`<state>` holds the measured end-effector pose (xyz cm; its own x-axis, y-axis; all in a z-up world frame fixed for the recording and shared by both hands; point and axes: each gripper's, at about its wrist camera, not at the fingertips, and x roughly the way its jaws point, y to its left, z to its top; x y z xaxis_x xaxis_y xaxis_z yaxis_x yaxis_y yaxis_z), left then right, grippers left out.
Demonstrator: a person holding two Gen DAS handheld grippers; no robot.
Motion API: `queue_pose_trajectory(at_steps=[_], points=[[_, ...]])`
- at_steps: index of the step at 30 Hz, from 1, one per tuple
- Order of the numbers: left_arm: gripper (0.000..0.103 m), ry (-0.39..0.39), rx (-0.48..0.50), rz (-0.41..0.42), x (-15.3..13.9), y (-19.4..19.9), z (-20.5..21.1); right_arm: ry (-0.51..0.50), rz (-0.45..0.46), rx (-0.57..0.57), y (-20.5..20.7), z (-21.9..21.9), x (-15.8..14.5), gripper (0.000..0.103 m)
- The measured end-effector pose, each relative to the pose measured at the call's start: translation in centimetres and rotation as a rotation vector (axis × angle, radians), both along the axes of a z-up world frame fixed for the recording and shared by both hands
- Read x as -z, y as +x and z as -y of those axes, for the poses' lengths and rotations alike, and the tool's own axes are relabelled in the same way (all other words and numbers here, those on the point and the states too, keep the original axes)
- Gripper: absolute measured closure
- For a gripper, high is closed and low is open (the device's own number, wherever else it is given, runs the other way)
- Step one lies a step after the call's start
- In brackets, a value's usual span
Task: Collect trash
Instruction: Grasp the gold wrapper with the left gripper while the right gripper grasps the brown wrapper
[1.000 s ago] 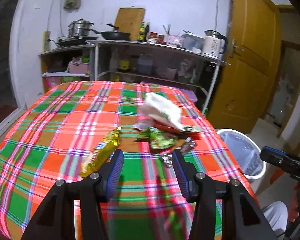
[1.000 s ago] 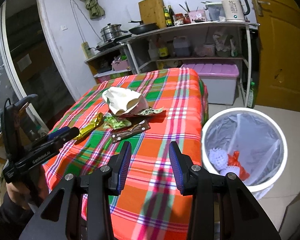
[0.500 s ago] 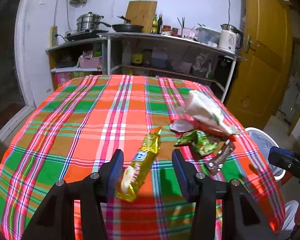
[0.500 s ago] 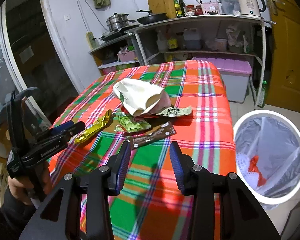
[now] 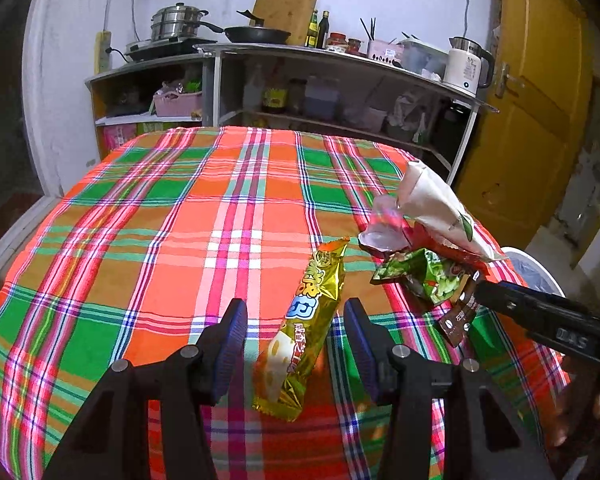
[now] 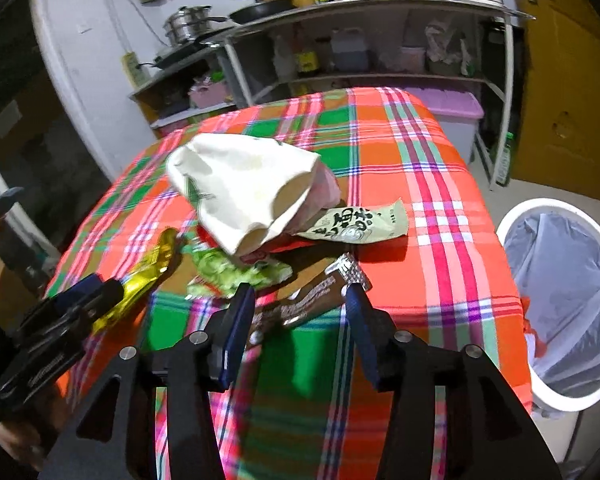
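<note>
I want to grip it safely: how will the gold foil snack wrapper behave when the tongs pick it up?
The gold wrapper looks thin and crinkled, so it is probably very light and floppy; its free ends may droop. Its glossy foil could slip between the pads. It lies flat on the tablecloth, so the left tongs may scrape cloth.

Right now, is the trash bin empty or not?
Not empty: the white bin, lined with a clear bag, already has something orange inside.
</note>
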<state>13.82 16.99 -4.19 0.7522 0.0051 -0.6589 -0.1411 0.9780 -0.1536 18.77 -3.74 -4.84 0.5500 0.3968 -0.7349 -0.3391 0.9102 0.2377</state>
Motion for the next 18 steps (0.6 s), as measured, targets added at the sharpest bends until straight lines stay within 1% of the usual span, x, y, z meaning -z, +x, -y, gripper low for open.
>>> queue_pose_trajectory(at_steps=[3,6,9,12,13,14,17,18], points=[[0.053,-0.008,0.004,-0.014,0.2,0.4,0.0,-0.028,-0.024,0.041,0.8,-0.4,0.6,0.055],[0.053,-0.016,0.008,-0.033,0.6,0.7,0.0,-0.043,-0.033,0.049,1.2,-0.6,0.9,0.055],[0.053,-0.022,0.010,-0.063,0.9,1.3,0.0,-0.091,-0.028,0.018,1.2,-0.9,0.9,0.055],[0.053,-0.034,0.010,-0.089,1.4,1.6,0.0,-0.114,-0.030,-0.034,1.0,-0.8,0.9,0.055],[0.053,-0.037,0.008,-0.097,1.5,1.7,0.0,-0.117,-0.031,-0.042,1.0,-0.5,1.0,0.056],[0.053,-0.037,0.007,-0.099,1.6,1.7,0.0,-0.121,-0.034,-0.045,0.9,-0.2,1.0,0.063],[0.054,-0.038,0.012,-0.094,1.7,1.6,0.2,-0.121,-0.038,-0.049,0.8,0.9,1.1,0.077],[0.057,-0.038,0.014,-0.096,1.7,1.5,0.4,-0.114,-0.041,-0.050,0.7,1.4,1.1,0.078]])
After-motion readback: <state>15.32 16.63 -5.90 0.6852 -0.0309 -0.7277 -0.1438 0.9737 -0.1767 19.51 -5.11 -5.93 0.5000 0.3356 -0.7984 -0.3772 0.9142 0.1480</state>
